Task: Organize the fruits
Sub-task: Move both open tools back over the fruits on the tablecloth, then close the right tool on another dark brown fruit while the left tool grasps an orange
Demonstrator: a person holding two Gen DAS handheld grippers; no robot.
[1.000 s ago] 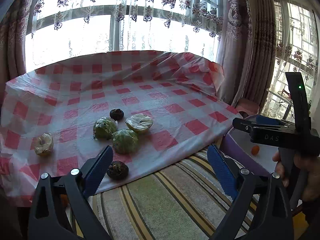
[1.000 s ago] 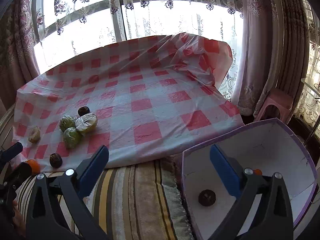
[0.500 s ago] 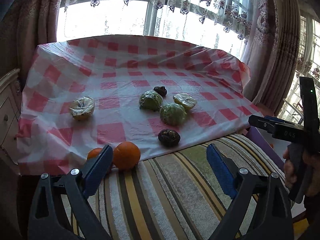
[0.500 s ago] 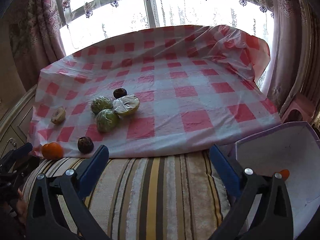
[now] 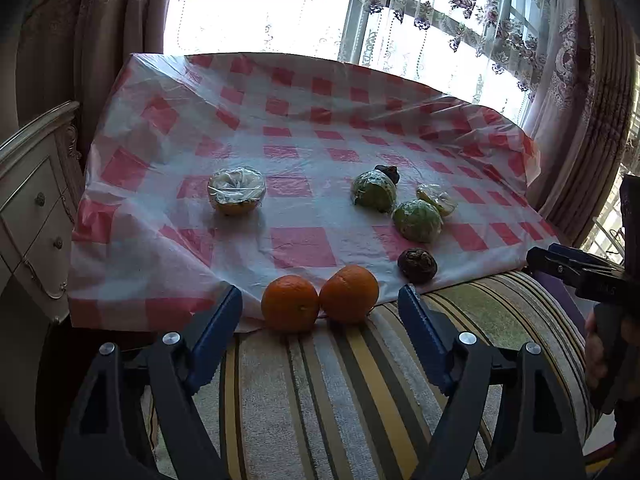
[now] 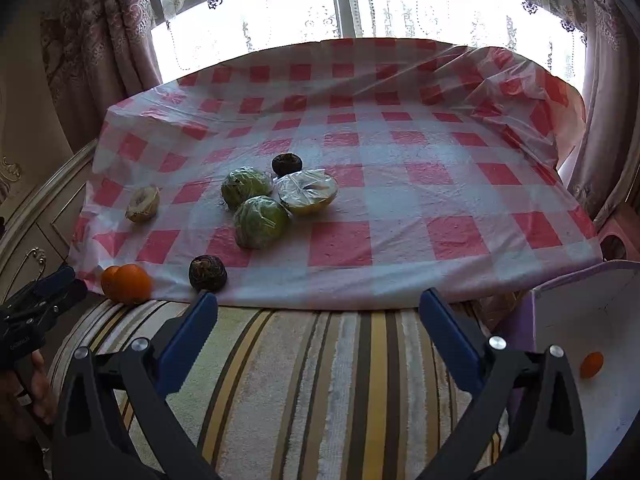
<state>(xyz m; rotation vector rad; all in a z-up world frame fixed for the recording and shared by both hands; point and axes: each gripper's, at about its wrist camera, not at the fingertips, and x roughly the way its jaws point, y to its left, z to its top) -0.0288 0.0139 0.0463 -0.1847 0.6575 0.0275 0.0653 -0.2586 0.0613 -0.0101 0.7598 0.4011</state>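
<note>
Left tongs (image 5: 320, 320): I am closing my black-armed, blue-padded tongs; the jaws are standing apart with nothing gripped, and the two round oranges are lying just beyond the tips.
Right tongs (image 6: 318, 312): I am holding these wide open and empty above the striped woven cover (image 6: 320, 380).
Left orange (image 5: 290, 303): it is sitting at the near hem of the red-and-white checked plastic cloth (image 5: 304, 246), touching its neighbour.
Right orange (image 5: 349, 293): it is resting against the first one, partly on the cloth's edge.
Near dark wrinkled fruit (image 5: 417, 265): it is lying just right of the oranges, on the cloth's near edge.
Two green film-wrapped round fruits (image 5: 417, 220): they are sitting side by side, touching, further back on the cloth.
Right wrapped halved yellow fruit (image 6: 308, 193): it is leaning against the green pair, cut face up.
Far dark fruit (image 6: 287, 164): it is sitting just behind that group.
Left wrapped halved yellow fruit (image 5: 237, 195): it is lying alone, well apart to the left.
White box with purple rim (image 6: 580, 312): it is standing at the right, off the cloth, with a small orange fruit (image 6: 591, 365) inside.
My other hand (image 5: 600, 356): it is gripping the right tongs' handle at the edge of the left view.
</note>
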